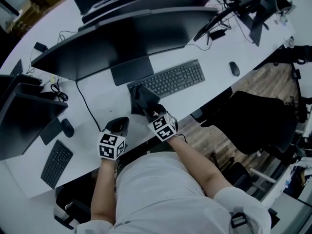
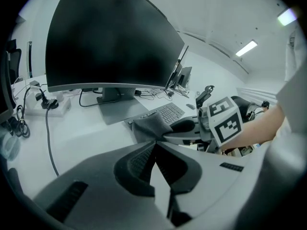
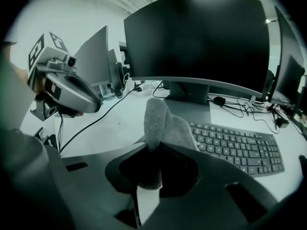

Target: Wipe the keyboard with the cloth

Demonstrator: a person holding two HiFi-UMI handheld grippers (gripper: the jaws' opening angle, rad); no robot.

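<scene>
A dark keyboard [image 1: 173,79] lies on the white desk [image 1: 97,99] in front of a big curved monitor [image 1: 122,40]. A grey cloth [image 1: 139,95] rests over the keyboard's left end. My right gripper [image 1: 147,105] is shut on the cloth; in the right gripper view the cloth [image 3: 162,121] stands up from between the jaws, with the keyboard [image 3: 240,147] to its right. My left gripper [image 1: 118,126] hovers over the desk's near edge, left of the right one, shut with nothing in it [image 2: 154,145]. It looks toward the cloth [image 2: 149,126] and the right gripper [image 2: 189,128].
A mouse [image 1: 234,68] sits right of the keyboard. A black cable [image 1: 86,105] crosses the desk to the left. Further left are a second keyboard [image 1: 57,163], a mouse [image 1: 67,127] and another monitor [image 1: 24,118]. A black office chair [image 1: 258,123] stands off the desk's right edge.
</scene>
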